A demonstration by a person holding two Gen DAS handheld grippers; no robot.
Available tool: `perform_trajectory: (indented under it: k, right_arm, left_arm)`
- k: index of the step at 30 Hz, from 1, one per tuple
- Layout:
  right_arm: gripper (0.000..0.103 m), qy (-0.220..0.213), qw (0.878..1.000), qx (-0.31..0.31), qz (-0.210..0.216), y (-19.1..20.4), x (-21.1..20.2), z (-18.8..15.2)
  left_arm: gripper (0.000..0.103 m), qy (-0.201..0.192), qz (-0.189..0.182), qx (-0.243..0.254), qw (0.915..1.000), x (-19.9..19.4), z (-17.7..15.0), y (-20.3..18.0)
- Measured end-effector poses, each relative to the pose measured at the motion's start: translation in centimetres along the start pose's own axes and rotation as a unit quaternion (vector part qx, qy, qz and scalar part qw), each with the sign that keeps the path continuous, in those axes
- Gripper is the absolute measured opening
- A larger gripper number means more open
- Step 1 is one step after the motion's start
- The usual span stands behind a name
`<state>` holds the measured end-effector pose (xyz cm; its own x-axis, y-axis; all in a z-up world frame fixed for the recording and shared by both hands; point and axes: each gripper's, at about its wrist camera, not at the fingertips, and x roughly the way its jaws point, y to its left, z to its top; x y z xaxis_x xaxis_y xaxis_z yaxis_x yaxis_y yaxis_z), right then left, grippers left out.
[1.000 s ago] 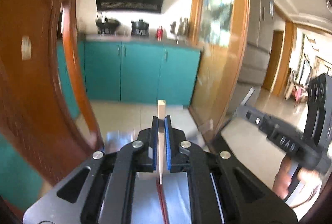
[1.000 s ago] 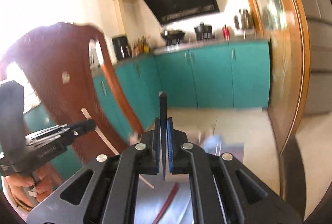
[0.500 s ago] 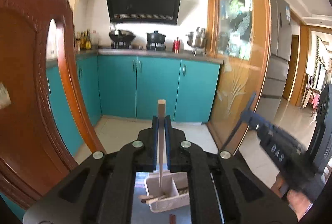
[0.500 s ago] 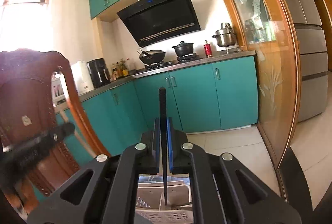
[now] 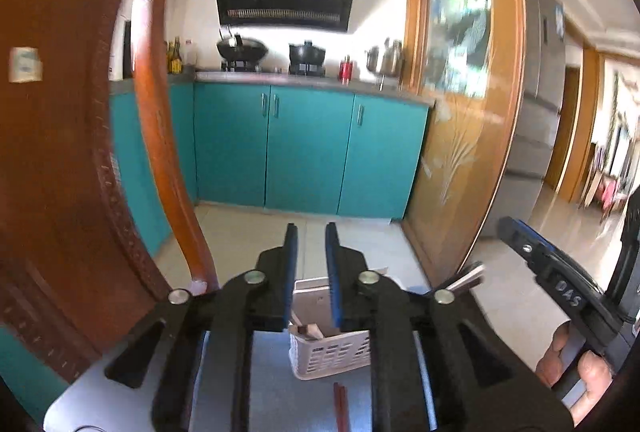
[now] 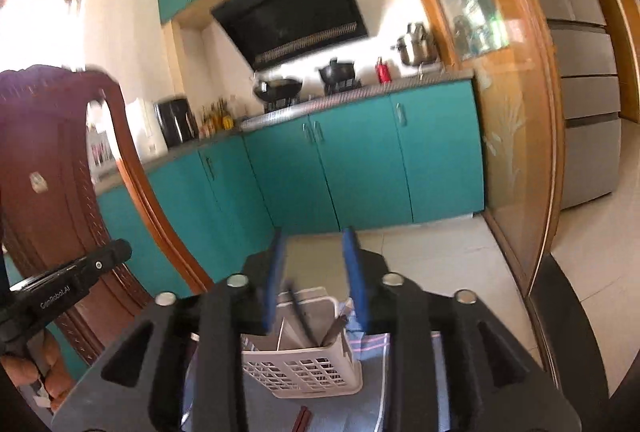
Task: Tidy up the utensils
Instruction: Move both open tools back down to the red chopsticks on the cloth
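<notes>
A white perforated utensil basket point(image 5: 334, 354) stands on the grey table, just below both grippers; it also shows in the right wrist view point(image 6: 304, 368). Several utensils stand inside it: wooden chopstick ends point(image 5: 306, 330) and dark sticks point(image 6: 304, 320). My left gripper point(image 5: 311, 272) is open and empty above the basket. My right gripper point(image 6: 314, 278) is open and empty above the basket. A dark red chopstick pair point(image 5: 341, 406) lies on the table in front of the basket, also seen in the right wrist view point(image 6: 301, 419).
A carved wooden chair back point(image 5: 72, 160) rises close on the left. A blue cloth point(image 6: 374, 346) lies beside the basket. Teal kitchen cabinets point(image 5: 308, 148) and a wooden glass door frame point(image 5: 468, 136) stand beyond the table.
Both grippers were shut on a stick, the left a pale wooden one, the right a dark one. Both have opened and the sticks now stand in the basket.
</notes>
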<state>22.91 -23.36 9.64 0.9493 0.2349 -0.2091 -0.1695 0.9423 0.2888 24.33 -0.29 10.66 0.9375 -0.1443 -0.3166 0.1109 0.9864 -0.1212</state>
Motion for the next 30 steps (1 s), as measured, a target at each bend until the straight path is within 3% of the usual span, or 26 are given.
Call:
perform_trajectory:
  k: [2, 4, 6, 8, 10, 12, 14, 15, 17, 18, 20, 22, 26, 30]
  right_arm:
    - [0.038, -0.038, 0.999, 0.011, 0.001, -0.7, -2.8, -0.2]
    - [0.044, -0.087, 0.996, 0.027, -0.010, -2.0, -6.4, -1.0]
    - [0.045, -0.112, 0.992, 0.035, -0.034, -3.6, -8.8, -2.6]
    - [0.046, -0.103, 0.992, 0.046, -0.059, -5.3, -9.4, -4.5]
    - [0.047, -0.053, 0.995, 0.059, -0.066, -7.2, -8.0, -6.6]
    - [0.047, 0.024, 0.994, 0.076, -0.071, -8.9, -5.4, -8.9]
    - [0.047, 0.155, 0.979, 0.120, -0.053, -10.5, -1.3, -11.4]
    - [0.047, 0.201, 0.968, 0.146, -0.028, -11.0, 0.2, -12.5]
    - [0.047, 0.233, 0.958, 0.163, -0.013, -11.1, 1.2, -13.6]
    - [0.047, 0.245, 0.958, 0.151, -0.018, -10.7, 1.6, -13.8]
    - [0.047, 0.273, 0.956, 0.098, -0.030, -9.1, 2.6, -14.2]
    - [0.047, 0.295, 0.953, 0.065, -0.029, -7.9, 3.2, -15.1]
    - [0.048, 0.326, 0.945, 0.014, -0.038, -5.8, 3.8, -16.9]
    - [0.048, 0.339, 0.940, -0.007, -0.036, -4.6, 4.2, -18.1]
  left_arm:
    - [0.023, -0.022, -0.012, -0.008, 0.9997, -2.8, -0.4, 0.2]
    - [0.024, -0.020, -0.038, -0.008, 0.9991, -5.6, -2.0, -0.1]
    - [0.025, 0.029, -0.057, 0.013, 0.9979, -5.7, -4.8, -1.4]
    - [0.025, 0.112, -0.069, 0.034, 0.9907, -3.5, -8.9, -2.6]
    - [0.025, 0.203, -0.067, 0.033, 0.9762, -0.3, -13.7, -3.3]
    - [0.025, 0.307, -0.057, -0.002, 0.9499, 3.6, -19.1, -3.2]
    - [0.025, 0.347, -0.039, -0.015, 0.9370, 5.3, -22.3, -3.3]
    - [0.025, 0.359, -0.025, -0.015, 0.9327, 6.0, -23.6, -3.4]
    - [0.026, 0.367, -0.016, -0.018, 0.9297, 6.5, -24.8, -3.5]
    - [0.025, 0.353, -0.001, -0.003, 0.9357, 6.3, -24.9, -3.9]
    - [0.012, 0.353, 0.010, -0.001, 0.9355, 6.5, -25.2, -4.1]
    - [0.012, 0.354, 0.014, -0.006, 0.9350, 6.4, -25.5, -4.2]
    - [0.012, 0.362, -0.009, -0.054, 0.9305, 5.5, -25.3, -4.4]
    - [0.012, 0.337, -0.035, -0.050, 0.9394, 3.2, -23.6, -5.7]
